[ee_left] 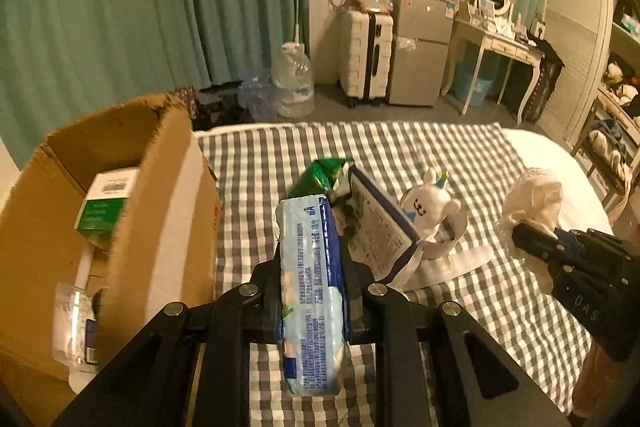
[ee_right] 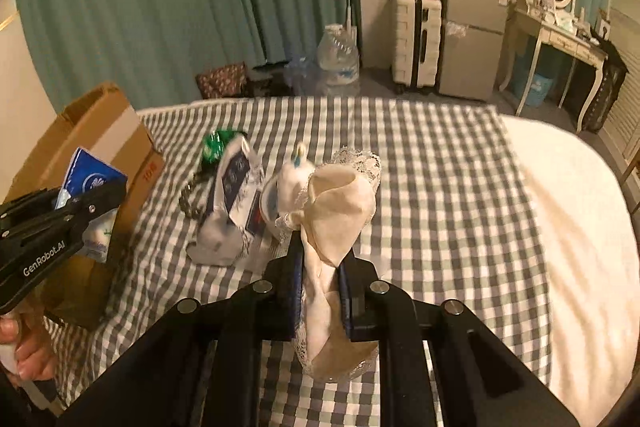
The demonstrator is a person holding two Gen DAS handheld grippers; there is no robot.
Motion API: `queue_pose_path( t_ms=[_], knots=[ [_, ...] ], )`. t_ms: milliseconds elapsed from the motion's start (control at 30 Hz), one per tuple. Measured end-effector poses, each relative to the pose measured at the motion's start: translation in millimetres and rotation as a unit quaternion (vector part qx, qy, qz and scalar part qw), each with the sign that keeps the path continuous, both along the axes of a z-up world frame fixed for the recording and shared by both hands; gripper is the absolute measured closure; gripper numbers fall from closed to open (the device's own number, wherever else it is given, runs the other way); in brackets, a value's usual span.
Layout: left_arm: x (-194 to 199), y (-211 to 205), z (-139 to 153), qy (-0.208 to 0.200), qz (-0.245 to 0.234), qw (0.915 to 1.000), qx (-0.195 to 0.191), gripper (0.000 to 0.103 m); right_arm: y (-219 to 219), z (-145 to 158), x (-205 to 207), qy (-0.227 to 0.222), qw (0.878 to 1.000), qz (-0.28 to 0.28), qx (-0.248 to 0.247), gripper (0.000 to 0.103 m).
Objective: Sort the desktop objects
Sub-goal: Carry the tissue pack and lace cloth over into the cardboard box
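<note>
Left tool [ee_left: 310,251]: closed on a blue-and-white tissue pack [ee_left: 310,287], held edge-up above the checked bedcover [ee_left: 440,155].
Right tool [ee_right: 320,267]: closed on a cream lace-trimmed cloth [ee_right: 340,211], lifted off the bed.
Cardboard box [ee_left: 160,207]: stands open at the left of the bed.
Left view only: box interior, holding a green-and-white carton [ee_left: 106,203] and a clear wrapped item [ee_left: 76,323].
Right view only: a person's fingers [ee_right: 24,347] beneath the left tool.
Remaining on the bed: green packet [ee_left: 320,177], blue-and-white pouch [ee_left: 380,223], white plush rabbit [ee_left: 428,207] in a cup, clustered mid-bed.
</note>
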State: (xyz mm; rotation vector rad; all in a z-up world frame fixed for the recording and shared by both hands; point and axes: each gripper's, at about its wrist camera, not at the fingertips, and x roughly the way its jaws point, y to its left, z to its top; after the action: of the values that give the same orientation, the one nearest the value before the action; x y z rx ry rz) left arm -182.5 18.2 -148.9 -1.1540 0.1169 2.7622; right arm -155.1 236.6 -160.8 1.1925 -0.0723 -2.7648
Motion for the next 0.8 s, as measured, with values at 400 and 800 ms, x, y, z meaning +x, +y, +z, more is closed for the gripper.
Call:
queue_pose_path(
  t_ms=[400, 800],
  knots=[
    [40.5, -3.8, 46.4, 0.063, 0.007, 0.9979, 0.007, 0.083, -14.9, 54.8, 34.5, 0.076, 0.997, 0.009, 0.026, 0.088],
    [70.3, -18.6, 71.7, 0.104, 0.021, 0.9942, 0.012, 0.083, -28.2, 78.7, 73.5, 0.115, 0.993, 0.012, 0.031, 0.088]
  ],
)
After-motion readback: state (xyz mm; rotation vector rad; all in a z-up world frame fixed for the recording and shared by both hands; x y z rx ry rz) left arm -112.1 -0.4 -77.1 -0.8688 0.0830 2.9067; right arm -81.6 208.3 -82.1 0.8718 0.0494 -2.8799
